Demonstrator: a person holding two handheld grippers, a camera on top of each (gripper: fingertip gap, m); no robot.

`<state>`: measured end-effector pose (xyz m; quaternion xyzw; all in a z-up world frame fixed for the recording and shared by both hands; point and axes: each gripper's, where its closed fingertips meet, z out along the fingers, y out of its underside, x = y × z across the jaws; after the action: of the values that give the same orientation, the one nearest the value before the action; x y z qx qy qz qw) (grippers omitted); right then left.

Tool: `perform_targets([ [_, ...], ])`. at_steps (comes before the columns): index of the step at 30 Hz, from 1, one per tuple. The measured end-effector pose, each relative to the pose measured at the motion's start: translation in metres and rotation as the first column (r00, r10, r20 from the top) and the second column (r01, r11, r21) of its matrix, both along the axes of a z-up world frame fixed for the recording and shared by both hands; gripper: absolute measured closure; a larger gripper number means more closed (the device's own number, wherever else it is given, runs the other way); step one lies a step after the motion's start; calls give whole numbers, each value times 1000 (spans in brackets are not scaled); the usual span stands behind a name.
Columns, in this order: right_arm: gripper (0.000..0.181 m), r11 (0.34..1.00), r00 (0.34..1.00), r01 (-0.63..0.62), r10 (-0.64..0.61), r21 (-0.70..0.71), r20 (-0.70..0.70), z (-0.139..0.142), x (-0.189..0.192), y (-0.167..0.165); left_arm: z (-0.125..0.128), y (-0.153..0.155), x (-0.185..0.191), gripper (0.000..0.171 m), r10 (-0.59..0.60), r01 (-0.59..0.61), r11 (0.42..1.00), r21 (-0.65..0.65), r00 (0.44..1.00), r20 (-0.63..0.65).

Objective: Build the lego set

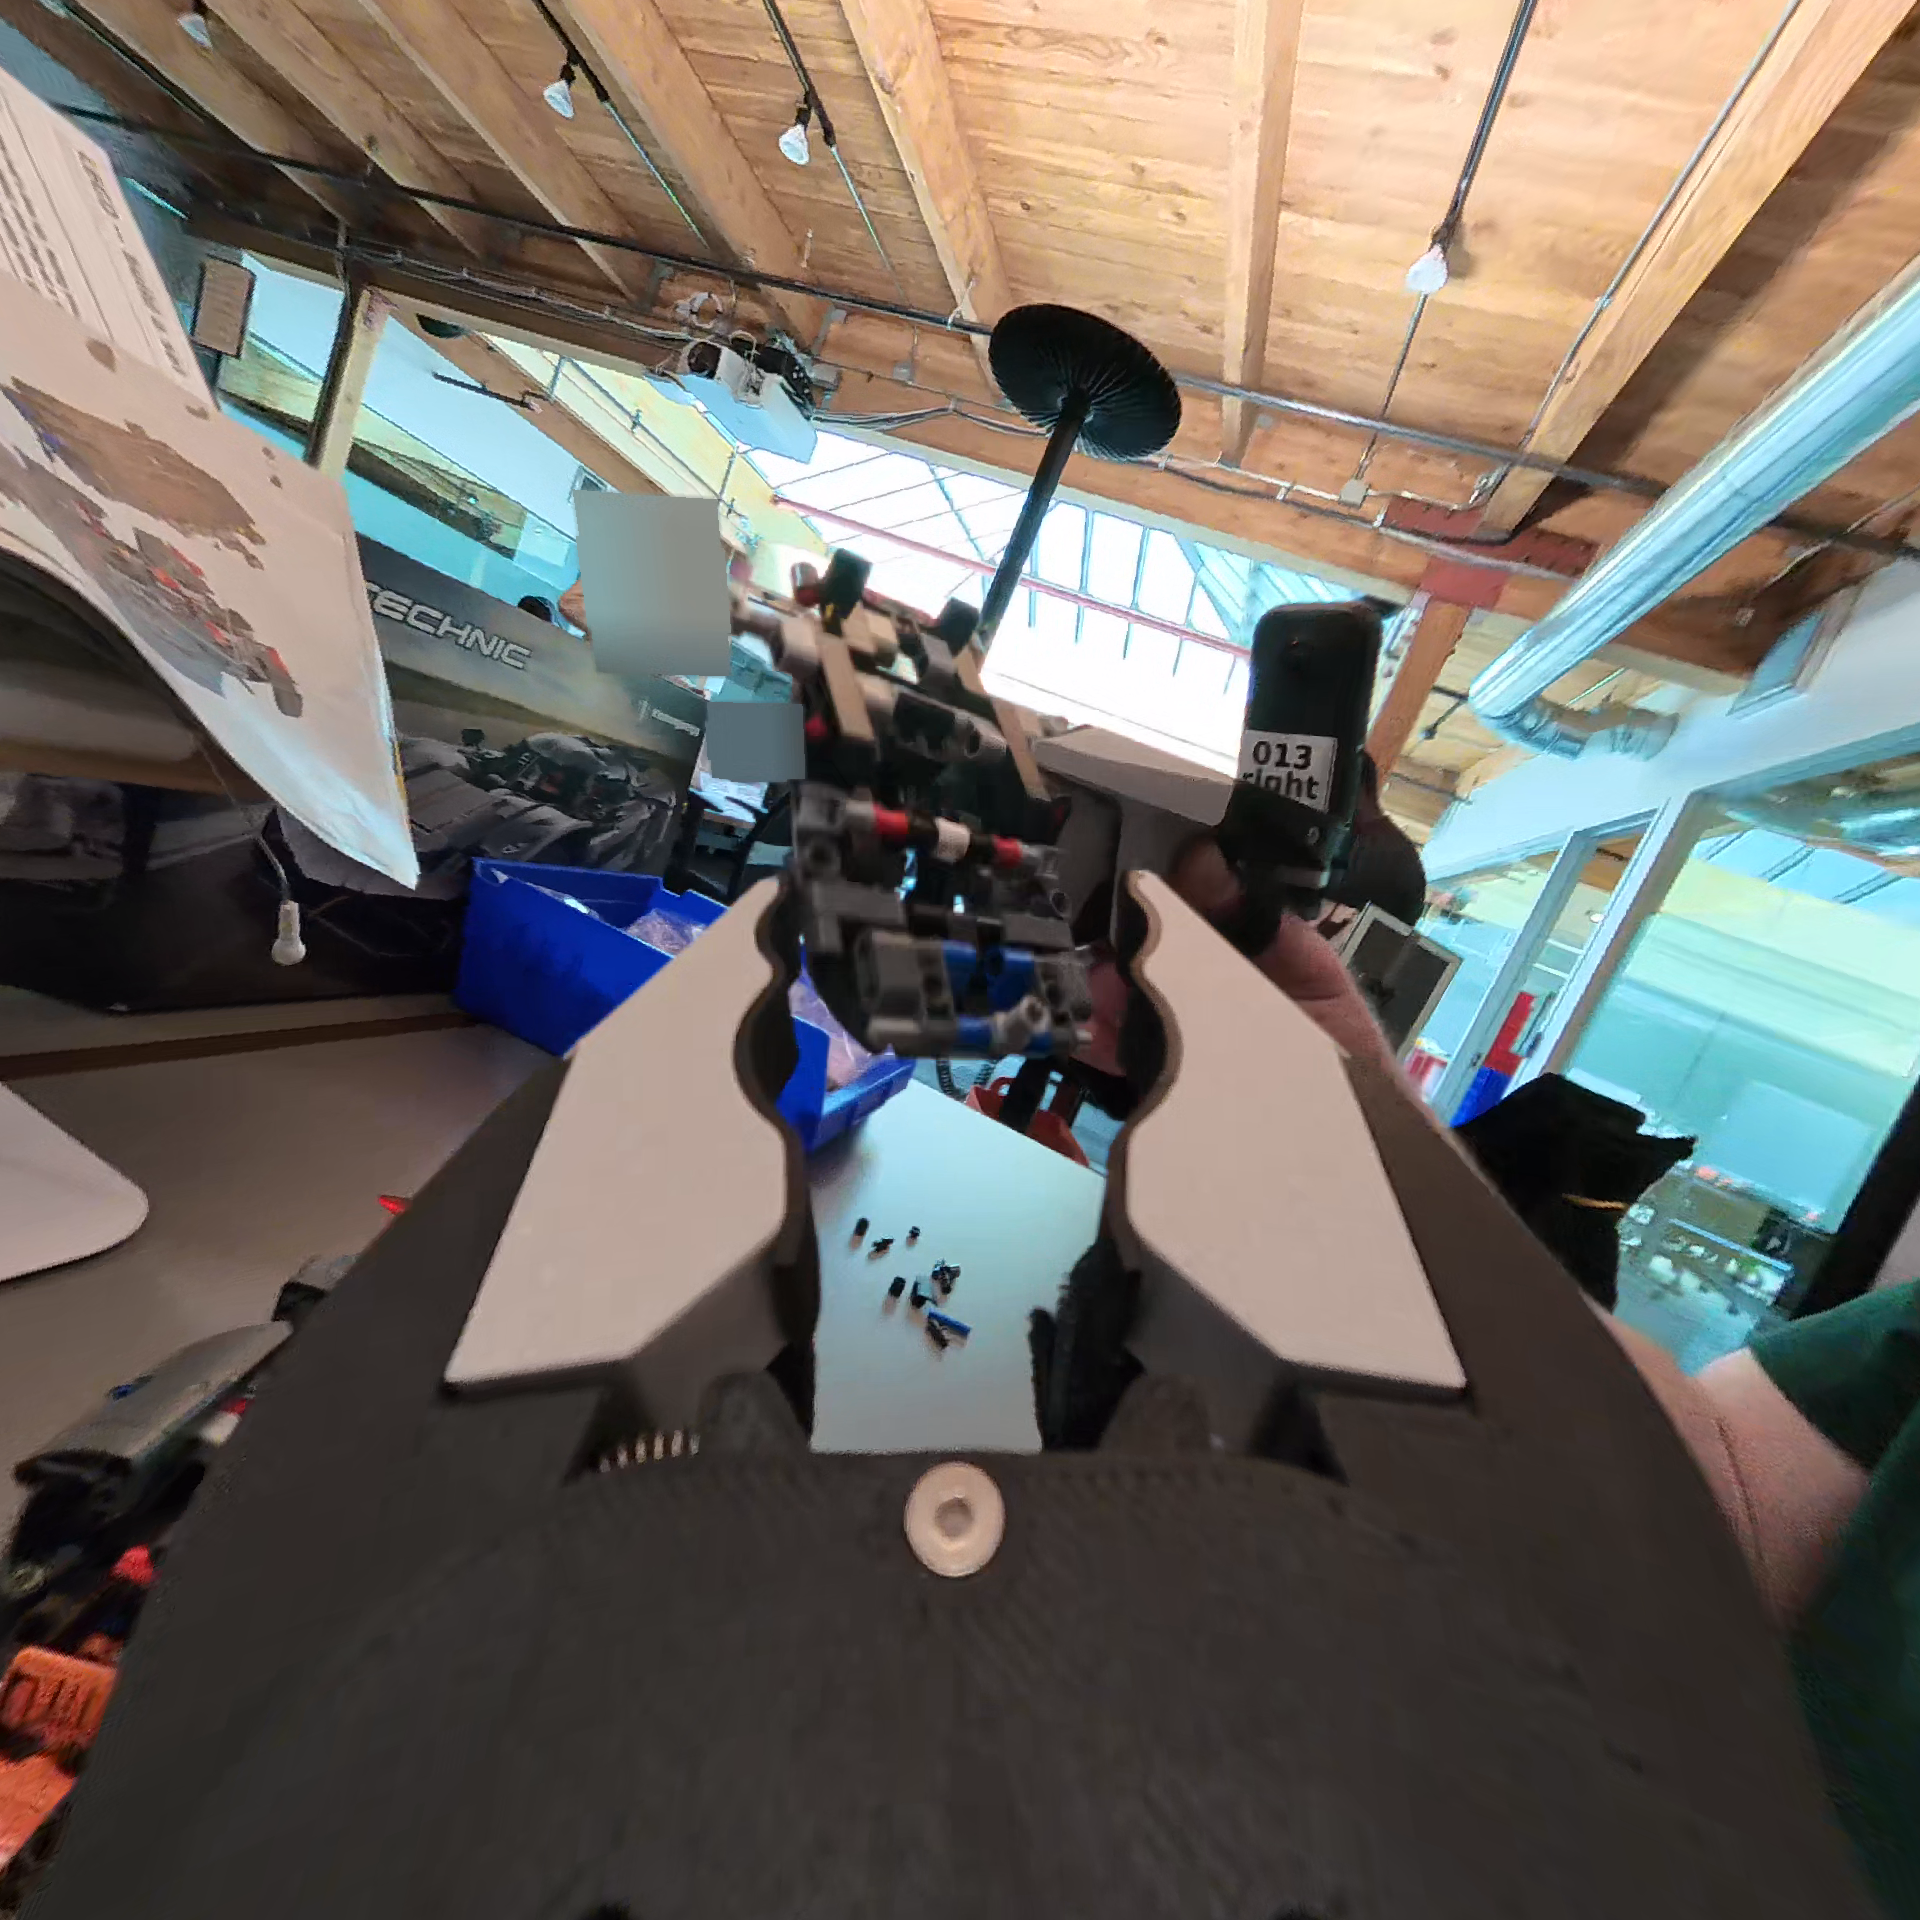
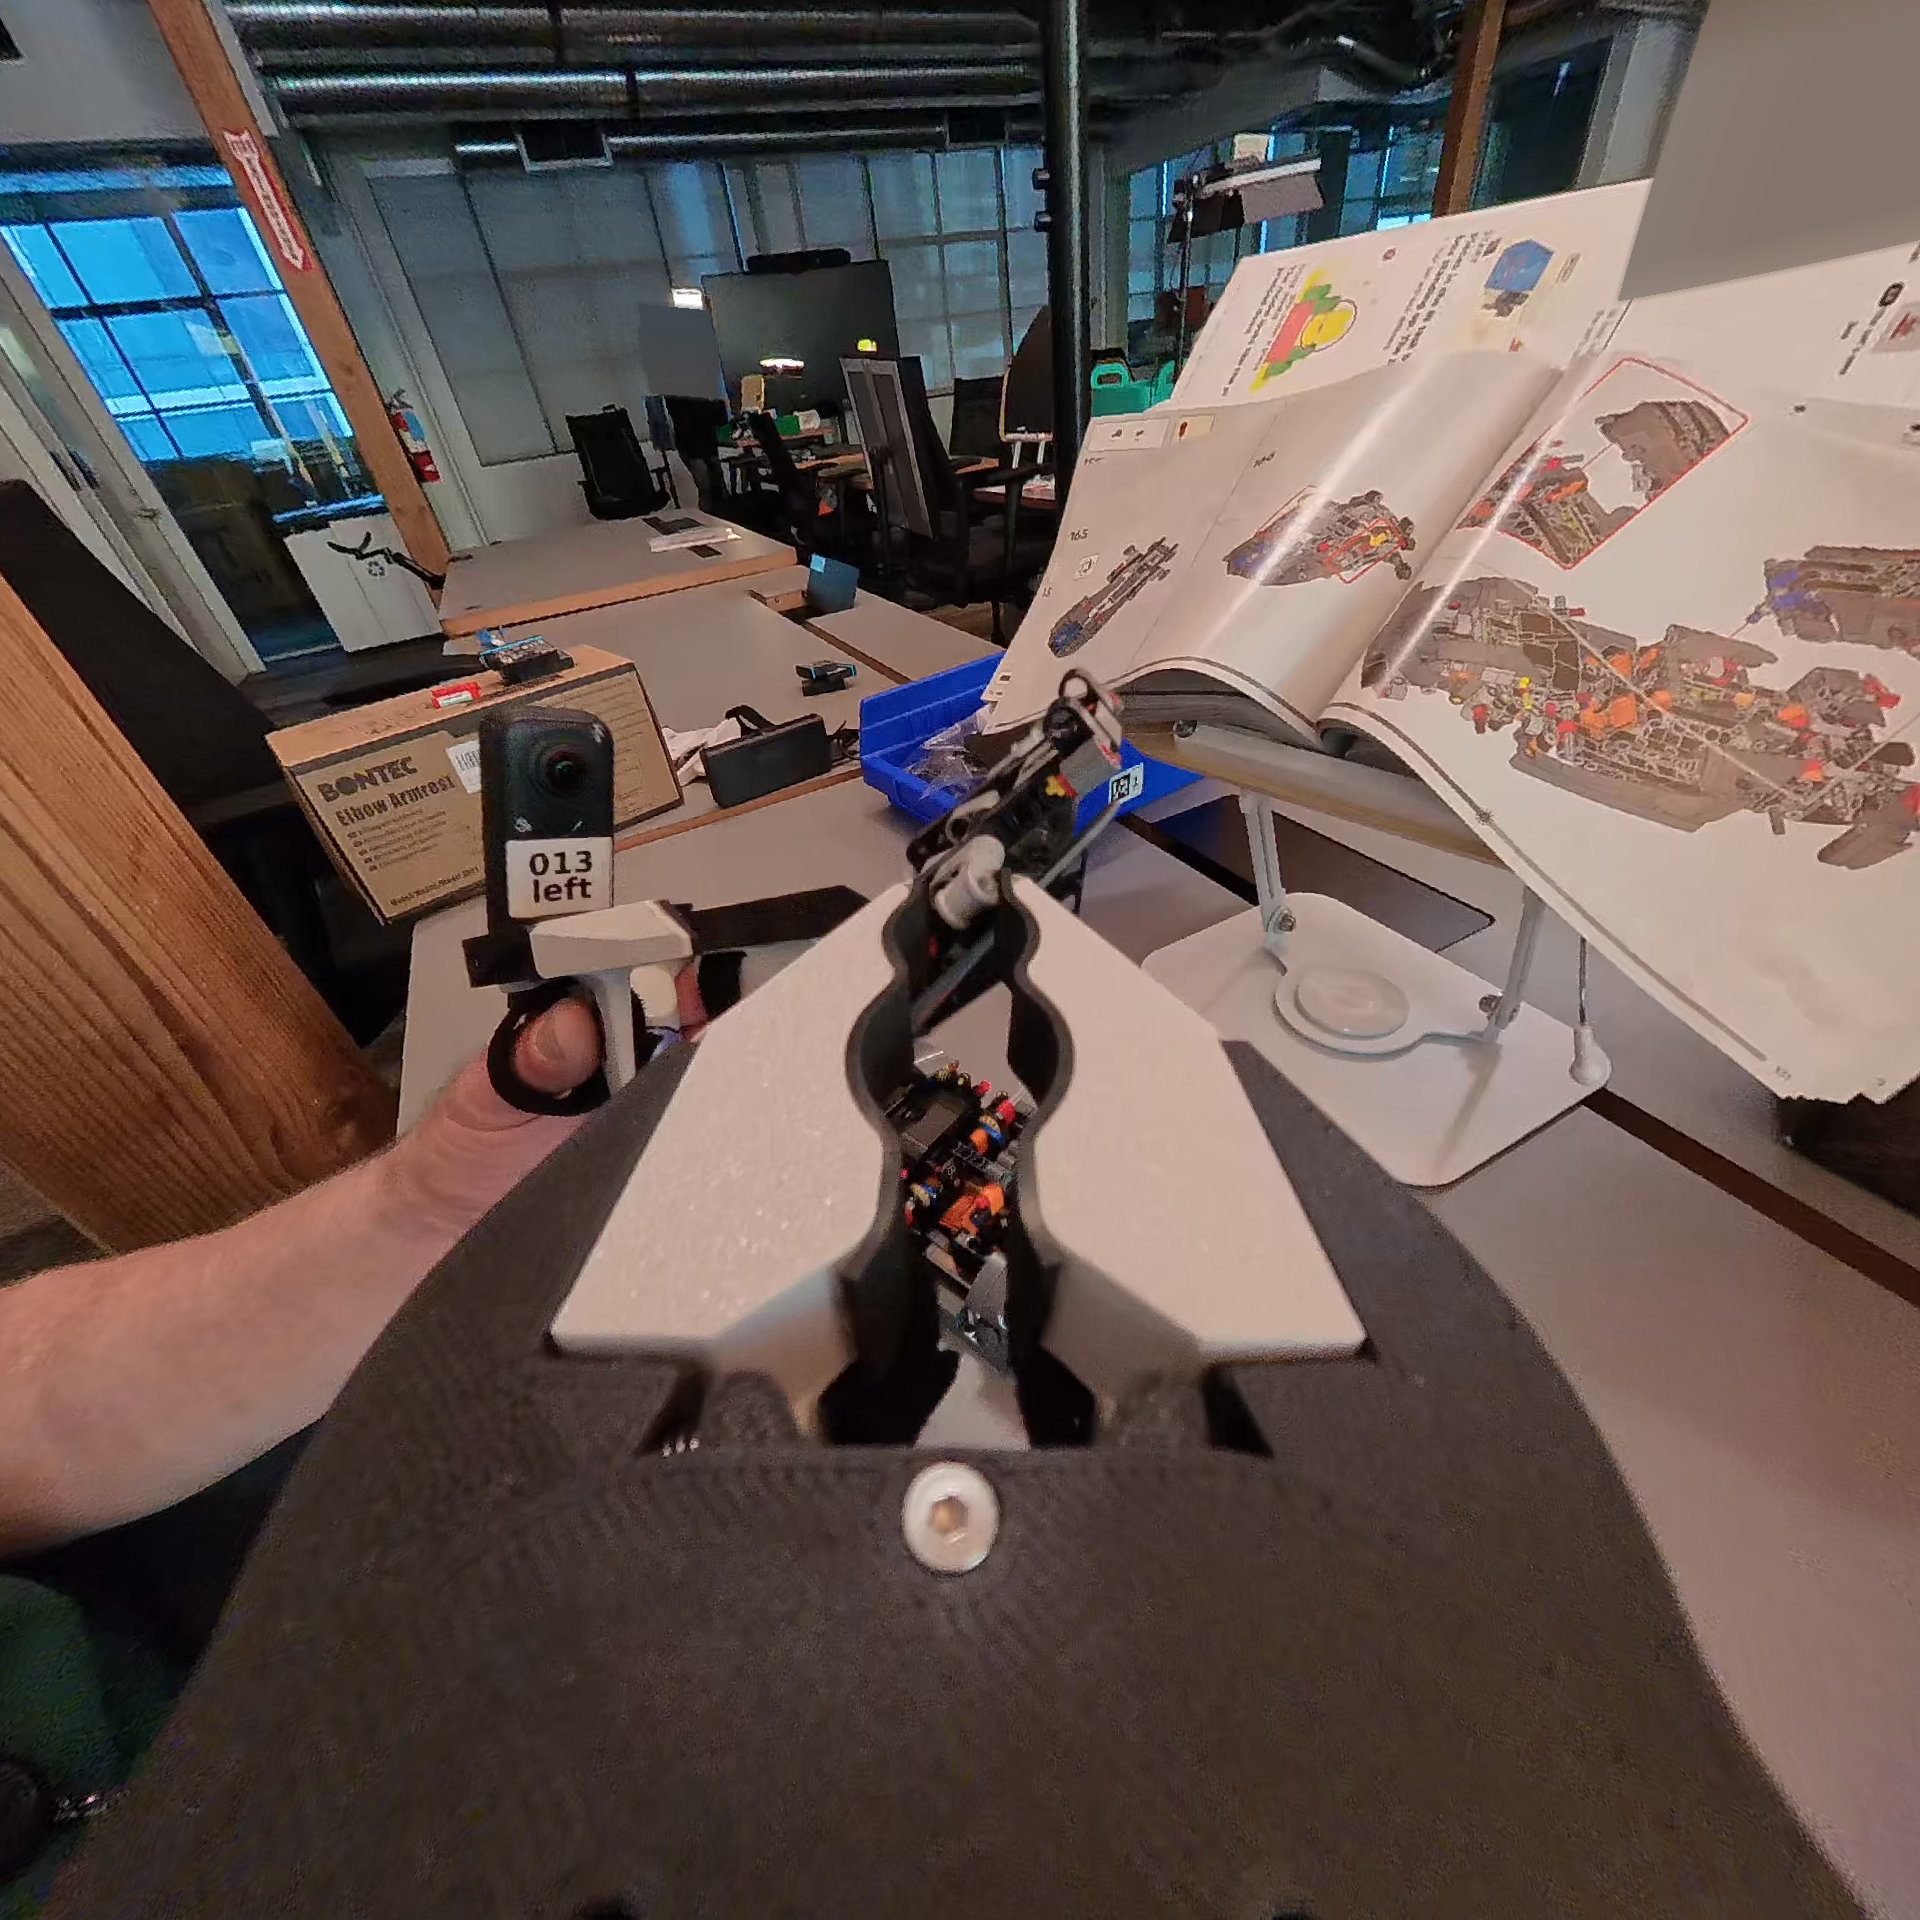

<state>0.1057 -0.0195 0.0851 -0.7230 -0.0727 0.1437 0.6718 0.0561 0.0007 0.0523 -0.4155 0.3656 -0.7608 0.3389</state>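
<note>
Left gripper (image 1: 951, 914), with grey fingers on a black body, stands wide apart and holds nothing. Right gripper (image 2: 961, 914) is clamped narrow on the grey-and-black lego assembly (image 2: 1013, 805), which rises past its tips; in the left wrist view the same assembly (image 1: 914, 852) hangs just beyond the left fingertips, showing red and blue pins. Below the left gripper, small black loose pins (image 1: 925, 1283) lie on the pale grey table (image 1: 935, 1371). Beyond the right gripper stands a blue plastic bin (image 2: 914, 727); to its right an open instruction booklet (image 2: 1455, 582) rests on a white stand (image 2: 1382, 1049). Overhead runs a wooden beamed ceiling (image 1: 1143, 156).
</note>
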Motion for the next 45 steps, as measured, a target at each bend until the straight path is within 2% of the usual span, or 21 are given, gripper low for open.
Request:
perform_targets([
  [7,177,998,1000,-6,5,-56,-6,-19,0,7,-12,-9,10,119,-45,45,999,1,997,-57],
  [12,178,994,1000,-12,9,-109,-29,-45,4,14,-36,-15,27,120,-56,59,998,19,986,-159],
  [14,178,993,999,-11,8,-116,-34,-50,4,15,-41,-13,28,120,-48,49,999,5,986,-158],
  [18,178,996,997,-21,15,-83,-76,-46,7,14,-43,-8,25,115,-19,19,1000,2,990,-140],
  [23,178,998,996,-39,34,-54,-87,-37,7,13,-44,-9,25,106,68,-56,995,87,988,-139],
  [29,178,996,992,-86,84,-22,-95,-24,-6,10,-46,-13,33,101,2,4,999,37,987,-161],
  [36,178,990,989,-141,139,-31,-54,-22,-29,6,-33,-23,31,119,-79,79,997,-5,994,-81],
  [40,178,989,989,-145,144,-20,-41,-17,-35,2,-30,-22,26,144,-114,111,992,-52,993,-43],
  [45,178,990,990,-142,142,-14,-11,-14,-41,0,-25,-20,21,151,-141,141,986,-92,990,-1],
])
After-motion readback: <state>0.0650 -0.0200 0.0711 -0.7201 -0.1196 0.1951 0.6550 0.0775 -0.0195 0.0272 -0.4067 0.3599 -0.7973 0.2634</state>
